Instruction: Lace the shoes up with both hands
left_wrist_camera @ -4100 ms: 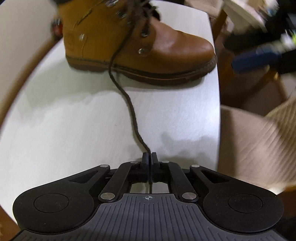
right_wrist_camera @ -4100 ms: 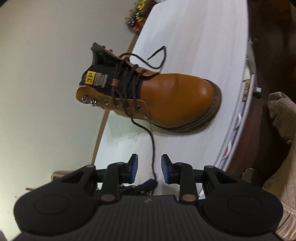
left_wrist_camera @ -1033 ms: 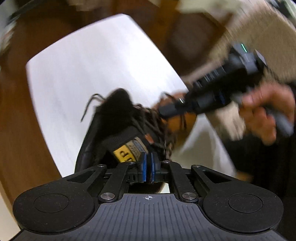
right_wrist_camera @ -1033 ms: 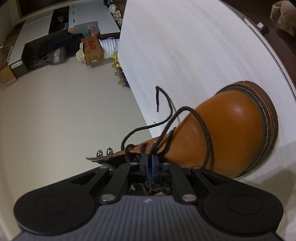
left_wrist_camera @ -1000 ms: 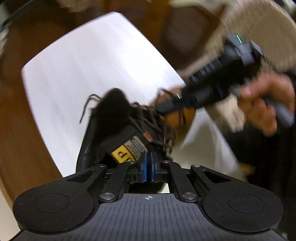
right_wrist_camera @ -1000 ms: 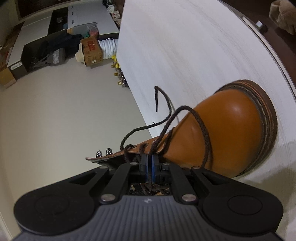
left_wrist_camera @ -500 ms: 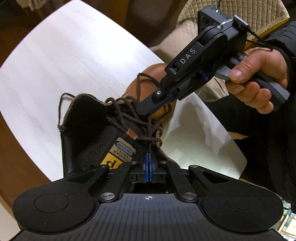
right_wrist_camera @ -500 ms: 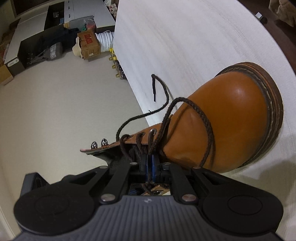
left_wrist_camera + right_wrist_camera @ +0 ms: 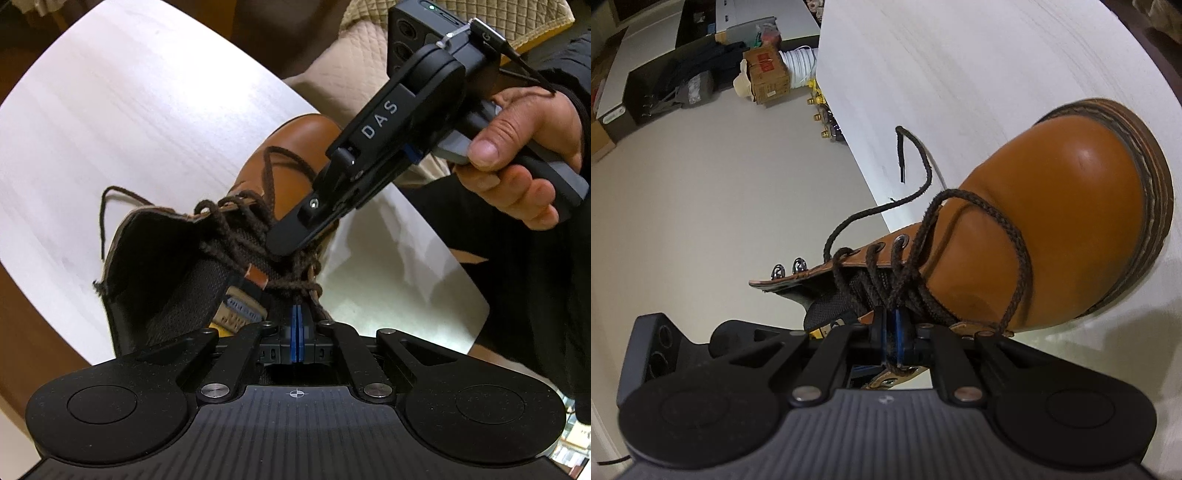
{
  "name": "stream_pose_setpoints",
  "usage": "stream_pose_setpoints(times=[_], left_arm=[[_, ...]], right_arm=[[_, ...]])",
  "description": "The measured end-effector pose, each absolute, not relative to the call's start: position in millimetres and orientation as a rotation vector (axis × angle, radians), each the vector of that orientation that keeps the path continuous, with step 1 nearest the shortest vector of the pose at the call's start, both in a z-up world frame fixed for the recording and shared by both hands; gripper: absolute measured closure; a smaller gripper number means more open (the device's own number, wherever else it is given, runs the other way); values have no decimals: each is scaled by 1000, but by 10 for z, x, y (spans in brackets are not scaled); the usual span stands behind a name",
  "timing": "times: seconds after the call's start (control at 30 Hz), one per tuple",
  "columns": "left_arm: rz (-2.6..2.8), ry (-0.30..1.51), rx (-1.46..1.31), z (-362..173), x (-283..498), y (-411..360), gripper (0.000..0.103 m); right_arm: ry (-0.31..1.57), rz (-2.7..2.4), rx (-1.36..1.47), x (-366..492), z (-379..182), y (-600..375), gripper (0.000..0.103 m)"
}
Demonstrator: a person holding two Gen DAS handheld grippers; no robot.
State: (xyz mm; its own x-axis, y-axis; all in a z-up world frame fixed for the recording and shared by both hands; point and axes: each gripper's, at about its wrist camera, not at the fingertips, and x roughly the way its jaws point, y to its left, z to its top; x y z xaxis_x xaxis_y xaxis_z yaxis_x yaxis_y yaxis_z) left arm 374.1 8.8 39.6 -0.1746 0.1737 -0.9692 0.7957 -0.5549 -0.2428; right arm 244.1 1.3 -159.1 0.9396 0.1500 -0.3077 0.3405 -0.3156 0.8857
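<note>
A tan leather boot stands on the white table with its top open and its brown lace partly threaded. My left gripper is shut on the lace beside the tongue, blue pads pressed together. My right gripper is shut on the lace over the eyelets, and its black tip rests on the crossed strands. From it a lace loop lies over the toe. One free lace end curls off the boot's far side.
A hand grips the right gripper's handle, with a dark sleeve behind. A quilted beige cushion lies past the table's edge. Below the table's other edge, a cardboard box and dark clutter sit on the floor.
Since four seconds ago both grippers came from the table's side to the boot's top, and the right one shut on the lace. Over the last half second they closed in slightly.
</note>
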Motion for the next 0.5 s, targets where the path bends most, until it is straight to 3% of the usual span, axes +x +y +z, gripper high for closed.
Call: stream_pose_setpoints(times=[0.27,0.5], left_arm=[[-1795,1177,1577,360,3848,35,103],[-1776,1115,1612,360,3766,49,103]], right_arm=[[348,-175,1944,2461,-1668,10,94],[353,-151,1966,2493,-1701,-4,92]])
